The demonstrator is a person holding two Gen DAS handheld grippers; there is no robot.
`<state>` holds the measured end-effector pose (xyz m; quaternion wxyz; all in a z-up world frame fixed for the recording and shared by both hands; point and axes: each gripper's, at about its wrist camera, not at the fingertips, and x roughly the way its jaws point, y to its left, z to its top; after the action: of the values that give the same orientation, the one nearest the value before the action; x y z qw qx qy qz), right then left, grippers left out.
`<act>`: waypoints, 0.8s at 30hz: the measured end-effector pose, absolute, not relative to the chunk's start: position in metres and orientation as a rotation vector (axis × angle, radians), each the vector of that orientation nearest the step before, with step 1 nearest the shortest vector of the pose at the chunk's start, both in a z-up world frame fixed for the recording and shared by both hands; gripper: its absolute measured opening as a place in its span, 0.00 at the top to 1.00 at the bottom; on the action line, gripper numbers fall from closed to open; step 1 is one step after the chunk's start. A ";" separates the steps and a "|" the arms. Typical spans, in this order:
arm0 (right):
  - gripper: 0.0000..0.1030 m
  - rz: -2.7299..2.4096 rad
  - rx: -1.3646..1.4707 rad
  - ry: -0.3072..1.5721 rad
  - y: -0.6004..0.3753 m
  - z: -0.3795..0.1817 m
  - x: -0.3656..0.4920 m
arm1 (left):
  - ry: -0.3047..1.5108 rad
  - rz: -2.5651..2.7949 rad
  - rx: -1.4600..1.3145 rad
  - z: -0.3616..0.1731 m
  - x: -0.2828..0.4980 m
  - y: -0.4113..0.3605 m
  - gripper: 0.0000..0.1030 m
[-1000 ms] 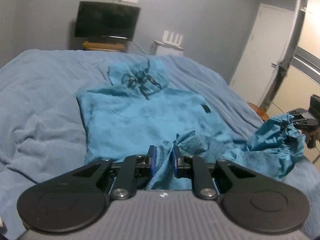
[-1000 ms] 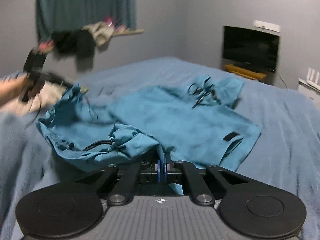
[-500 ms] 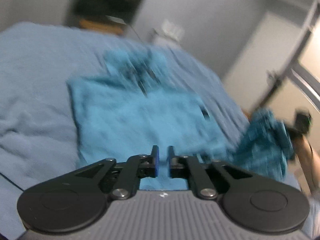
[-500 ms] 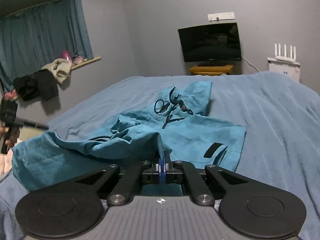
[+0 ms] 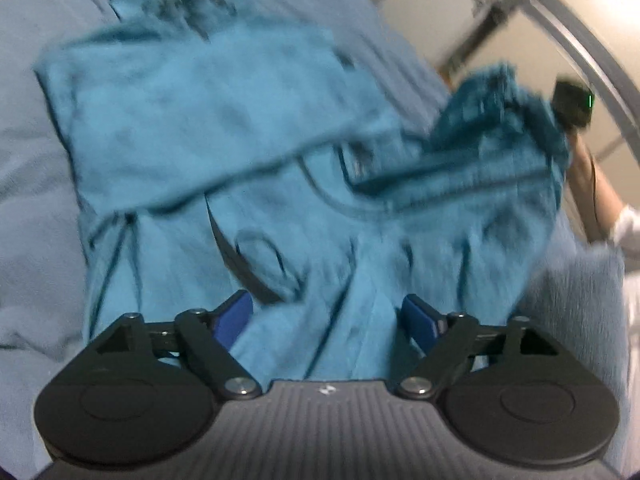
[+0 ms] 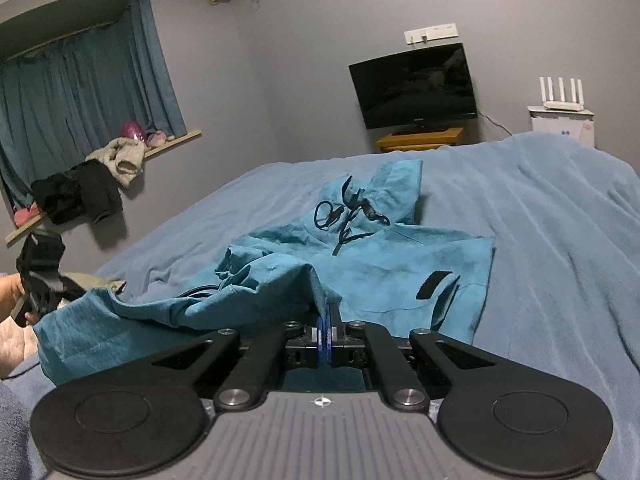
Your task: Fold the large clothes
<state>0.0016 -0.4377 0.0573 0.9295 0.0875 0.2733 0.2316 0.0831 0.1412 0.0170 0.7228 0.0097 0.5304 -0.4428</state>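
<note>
Hoodie (image 6: 384,264) spread on bed (image 6: 560,240), hood far, hem near. Right tool (image 6: 325,330) clamped on hem fold. Left tool (image 5: 326,320) jaws just opened wide, cloth between, not gripped. Hem held nearest right tool.

Right gripper (image 6: 325,330) pinched shut on a raised fold of the teal hoodie (image 6: 384,276). Hoodie spread on the blue bed (image 6: 560,240), hood toward the television (image 6: 414,86). Left gripper (image 6: 38,276) at far left, beside the lifted hem.
</note>
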 end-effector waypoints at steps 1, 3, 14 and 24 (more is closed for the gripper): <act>0.98 0.472 0.183 0.558 -0.438 0.057 -0.001 | 1.196 -0.986 0.061 0.013 0.079 0.139 0.21; 0.98 0.470 0.186 0.556 -0.437 0.055 -0.004 | 1.175 -0.997 0.112 0.012 0.069 0.138 0.24; 0.98 0.339 0.153 0.540 -0.423 0.057 0.010 | 0.719 -0.793 -0.090 0.047 0.063 0.178 0.77; 0.98 -0.009 0.239 0.477 -0.392 0.029 0.114 | 0.528 -0.424 -0.142 0.045 0.110 0.161 0.79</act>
<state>0.1135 -0.3918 0.0295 0.9646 0.1182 0.2355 -0.0047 0.1099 0.1607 0.0455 0.9408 -0.0695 0.2587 -0.2076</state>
